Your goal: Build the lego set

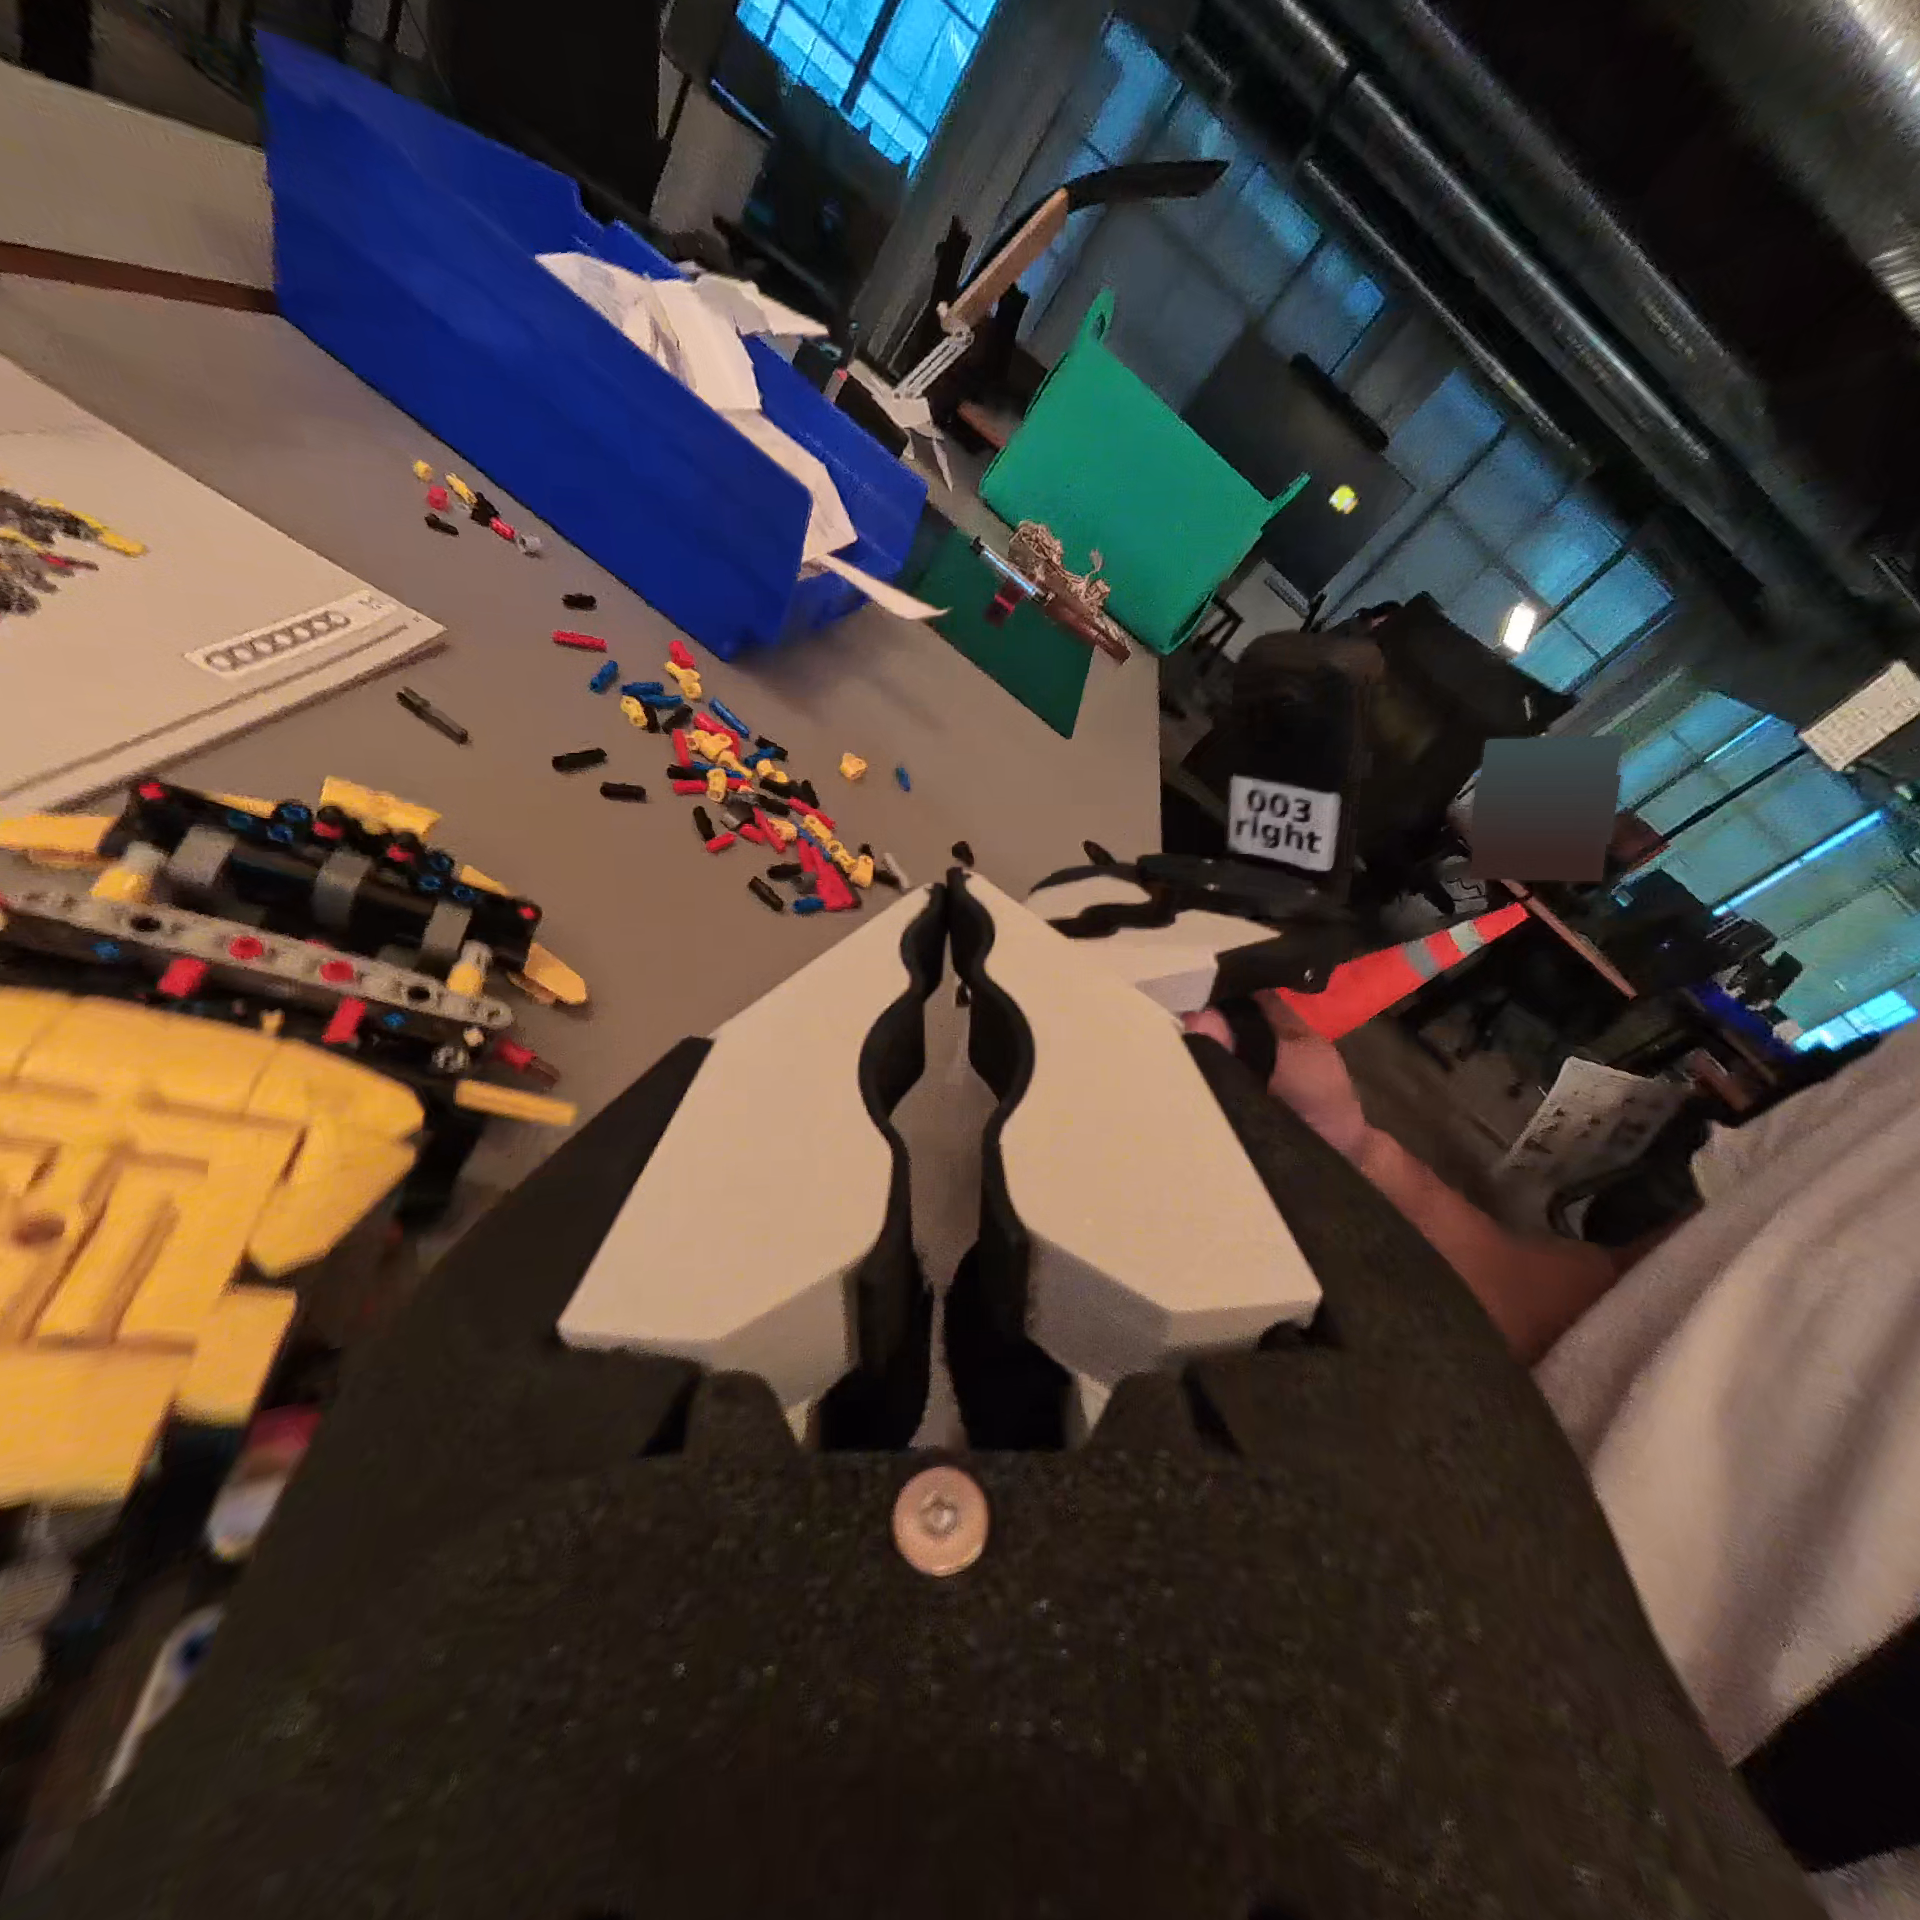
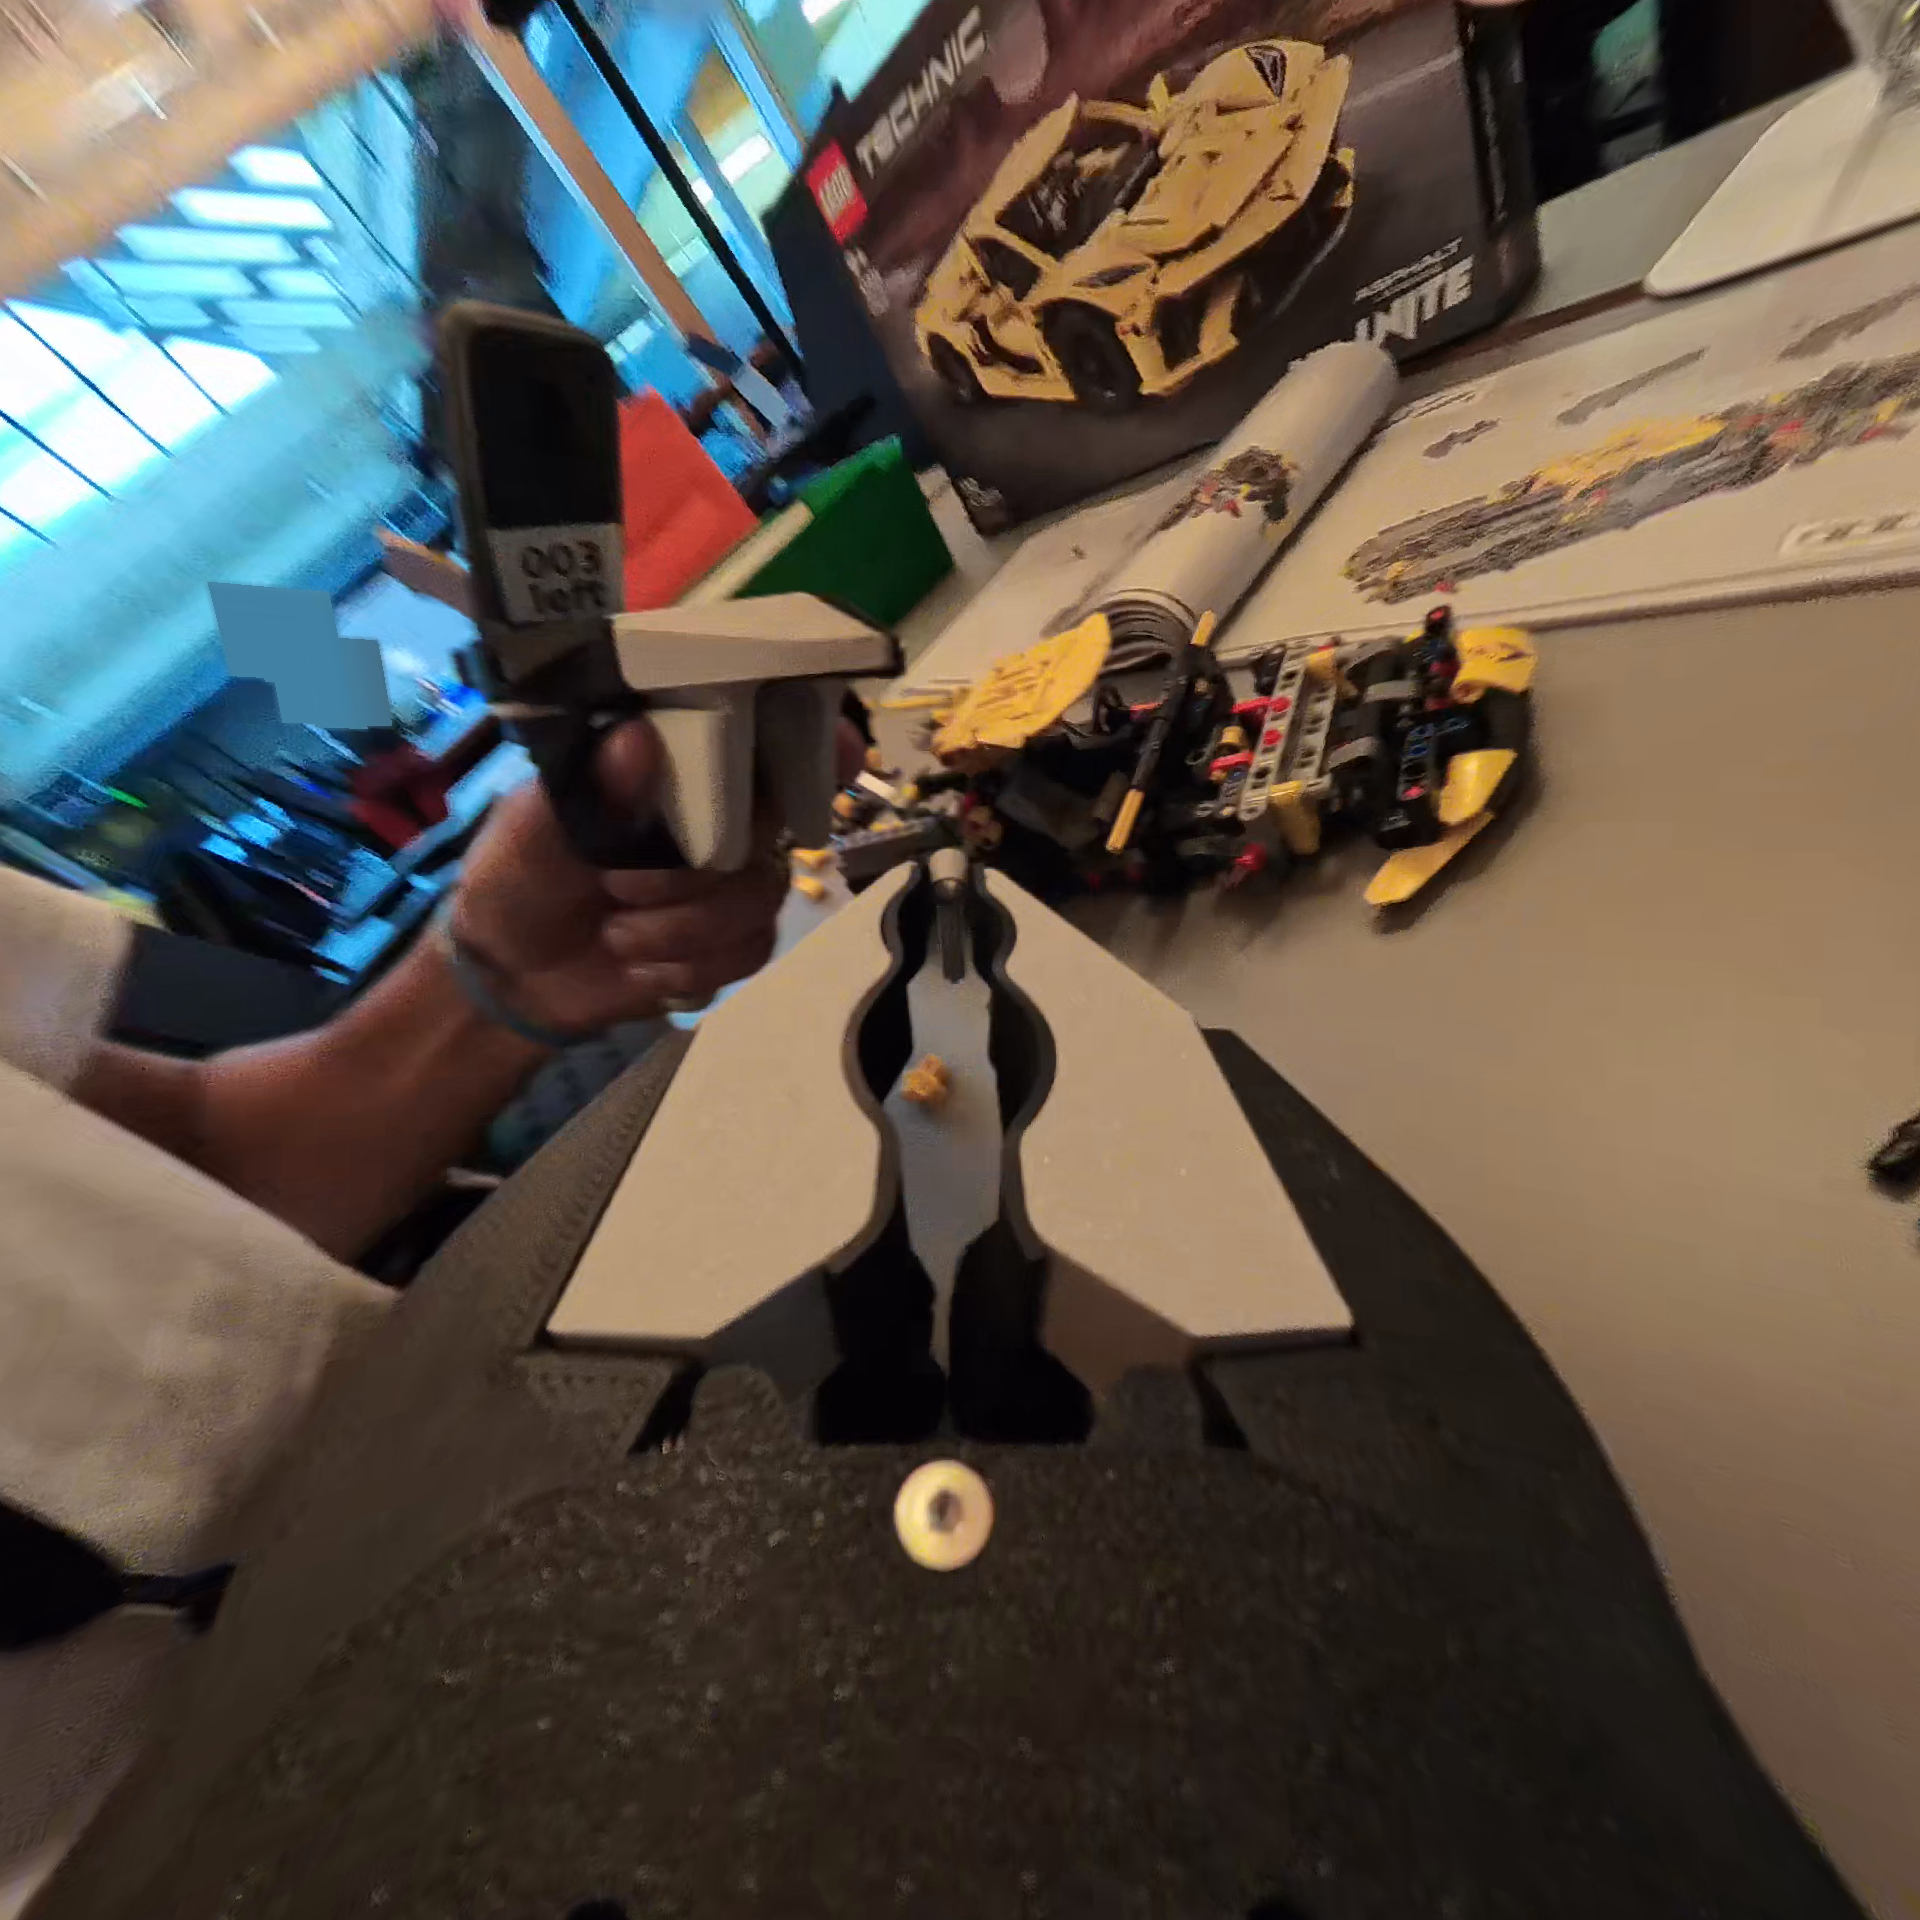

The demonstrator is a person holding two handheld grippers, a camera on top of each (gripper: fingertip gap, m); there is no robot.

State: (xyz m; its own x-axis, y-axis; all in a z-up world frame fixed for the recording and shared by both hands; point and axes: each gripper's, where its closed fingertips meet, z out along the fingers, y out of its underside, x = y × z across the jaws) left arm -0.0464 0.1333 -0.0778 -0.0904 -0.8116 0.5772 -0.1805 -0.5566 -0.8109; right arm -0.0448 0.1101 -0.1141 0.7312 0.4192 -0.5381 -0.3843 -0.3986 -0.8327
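Note:
My left gripper point(image 1: 951, 896) is shut, its black pads meeting at the tips above the grey table point(image 1: 582, 935). It also shows in the right wrist view point(image 2: 748, 790), held by a hand and pointing down. My right gripper point(image 2: 948, 881) is shut on a dark grey axle with a light grey bush point(image 2: 949, 914) at its far end. It sits just right of my left gripper's tips in the left wrist view point(image 1: 1081, 888). The half-built yellow and black car point(image 1: 260, 914) lies to the left; in the right wrist view the car point(image 2: 1299, 769) lies ahead.
Loose red, blue, yellow and black pins point(image 1: 748, 769) lie scattered ahead. An open instruction booklet point(image 1: 156, 644) lies at the left. A blue bin point(image 1: 520, 364) and a green bin point(image 1: 1122, 499) stand behind. The set's box point(image 2: 1195, 239) stands at the back. A small yellow piece point(image 2: 925, 1081) lies on the table. Some 5 cm of space lies between my two pairs of fingers.

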